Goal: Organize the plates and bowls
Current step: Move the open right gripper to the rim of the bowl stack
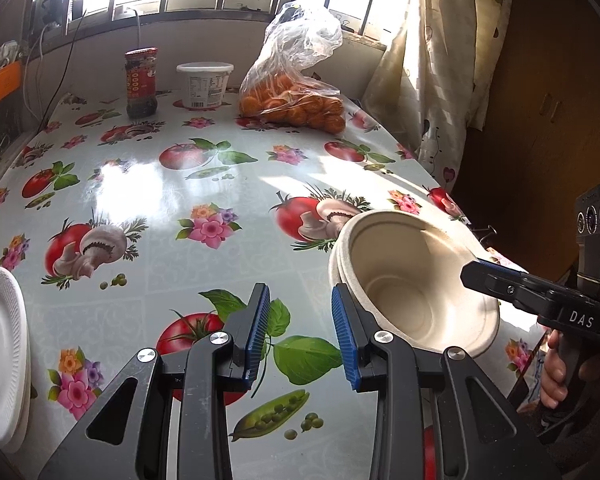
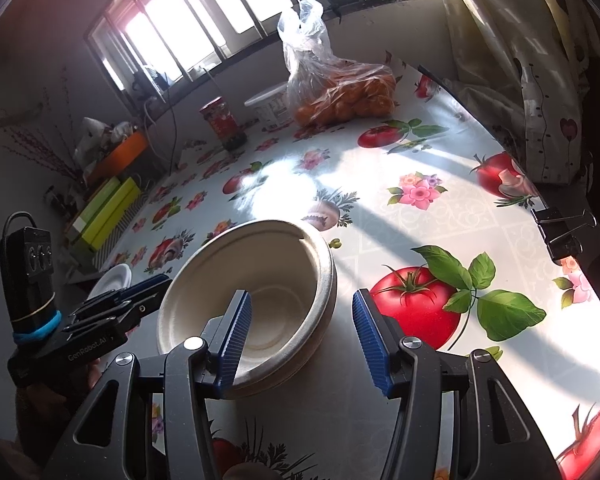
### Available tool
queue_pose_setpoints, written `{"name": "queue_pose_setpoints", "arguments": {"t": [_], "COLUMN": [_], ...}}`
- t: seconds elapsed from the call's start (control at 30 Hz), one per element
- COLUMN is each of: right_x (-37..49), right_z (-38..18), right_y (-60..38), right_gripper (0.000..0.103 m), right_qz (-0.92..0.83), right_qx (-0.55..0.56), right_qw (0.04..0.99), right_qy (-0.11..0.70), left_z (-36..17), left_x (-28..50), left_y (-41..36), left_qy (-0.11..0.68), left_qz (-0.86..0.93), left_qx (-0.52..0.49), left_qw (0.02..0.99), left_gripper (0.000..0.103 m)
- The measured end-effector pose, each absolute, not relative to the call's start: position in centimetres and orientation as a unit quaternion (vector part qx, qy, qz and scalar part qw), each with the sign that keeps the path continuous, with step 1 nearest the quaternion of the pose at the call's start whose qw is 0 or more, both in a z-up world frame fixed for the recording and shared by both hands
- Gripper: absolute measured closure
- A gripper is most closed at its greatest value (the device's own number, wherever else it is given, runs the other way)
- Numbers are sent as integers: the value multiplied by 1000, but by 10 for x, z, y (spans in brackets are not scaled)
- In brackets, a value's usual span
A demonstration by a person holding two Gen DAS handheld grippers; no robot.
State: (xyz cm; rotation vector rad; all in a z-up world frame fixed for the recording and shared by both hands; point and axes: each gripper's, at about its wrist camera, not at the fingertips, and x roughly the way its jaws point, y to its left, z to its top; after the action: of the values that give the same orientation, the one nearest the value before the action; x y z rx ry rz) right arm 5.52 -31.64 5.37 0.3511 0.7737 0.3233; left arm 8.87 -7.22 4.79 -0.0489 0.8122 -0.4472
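Note:
A stack of nested beige paper bowls (image 1: 412, 280) (image 2: 260, 292) stands near the right edge of the table (image 1: 148, 184), which has a fruit-print cloth. My left gripper (image 1: 302, 332) (image 2: 148, 292) hovers just left of the stack. It is open, with only tablecloth between its blue pads. My right gripper (image 2: 302, 336) (image 1: 476, 274) is also open. Its left finger (image 2: 236, 332) is over the bowl's inside and its right finger (image 2: 370, 344) is outside the wall, neither pad pressing. A small stack of white plates (image 1: 0, 344) (image 2: 114, 278) lies at the near left edge.
At the far side stand a red-labelled jar (image 1: 141, 82), a white tub (image 1: 204, 84) and a plastic bag of oranges (image 1: 296, 92). A curtain (image 1: 432, 80) hangs by the right edge, where a binder clip (image 2: 560, 232) holds the cloth. Green boxes (image 2: 104, 212) sit off to the left.

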Motion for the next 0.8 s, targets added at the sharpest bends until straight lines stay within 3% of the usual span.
{"name": "queue_pose_setpoints", "arguments": {"t": [0.27,0.47,0.8], "right_x": [55,56,55], "right_z": [53,52,49], "right_y": [-317,-318,-319], "right_gripper": [56,62,62], "right_qz": [167,166,166], "right_qx": [179,181,183], "right_qw": [895,894,892], "right_qy": [373,374,377], "left_z": [58,57,49], "left_x": [88,90,94], "left_y": [-62,-71,-76], "left_qy": [378,388,413], "left_qz": [-242,-242,-268], "left_qx": [-71,-51,-64], "left_qw": [891,888,868], "left_gripper": [70,70,70]}}
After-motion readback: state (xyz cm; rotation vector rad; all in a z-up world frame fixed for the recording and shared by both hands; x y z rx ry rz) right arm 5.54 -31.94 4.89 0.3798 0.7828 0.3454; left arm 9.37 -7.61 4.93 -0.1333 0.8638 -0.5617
